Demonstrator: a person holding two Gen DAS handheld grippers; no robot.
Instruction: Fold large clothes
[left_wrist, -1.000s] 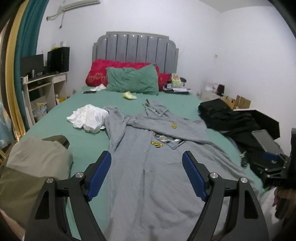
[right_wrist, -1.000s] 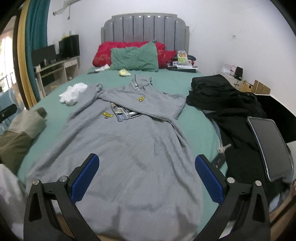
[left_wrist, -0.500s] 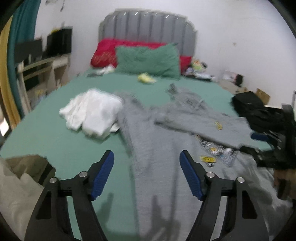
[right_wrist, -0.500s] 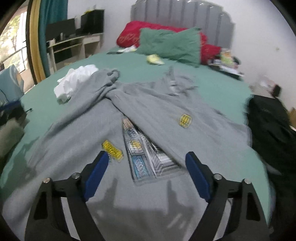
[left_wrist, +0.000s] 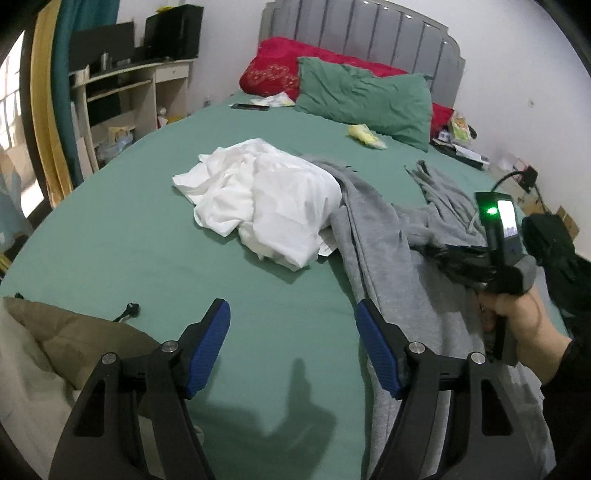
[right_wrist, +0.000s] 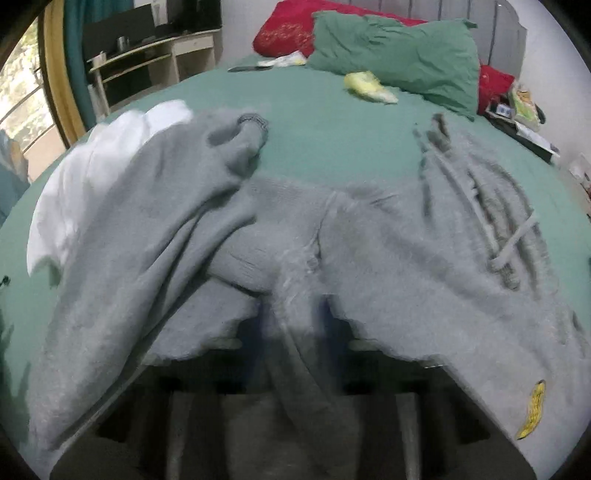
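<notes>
A large grey hoodie (left_wrist: 384, 236) lies spread on the green bed (left_wrist: 147, 206). My left gripper (left_wrist: 291, 343) is open and empty, low over the bare sheet just left of the hoodie's left edge. My right gripper (right_wrist: 295, 328) sits at the hoodie's chest near the sleeve, its blue fingers close together with grey cloth (right_wrist: 295, 280) bunched over and between them. The view is blurred. The right gripper also shows in the left wrist view (left_wrist: 436, 253), held in a hand over the hoodie. The hoodie's left sleeve (right_wrist: 155, 206) lies folded across toward the white cloth.
A crumpled white garment (left_wrist: 266, 199) lies left of the hoodie. An olive and beige garment (left_wrist: 55, 354) sits at the near left. Green and red pillows (left_wrist: 362, 96) lie by the headboard. Black clothes (left_wrist: 557, 254) are at the right edge. A desk (left_wrist: 125, 85) stands left.
Both grippers moved forward and down toward the hoodie. The right gripper went from open over the chest print to closed into the cloth near the sleeve. The left stays open.
</notes>
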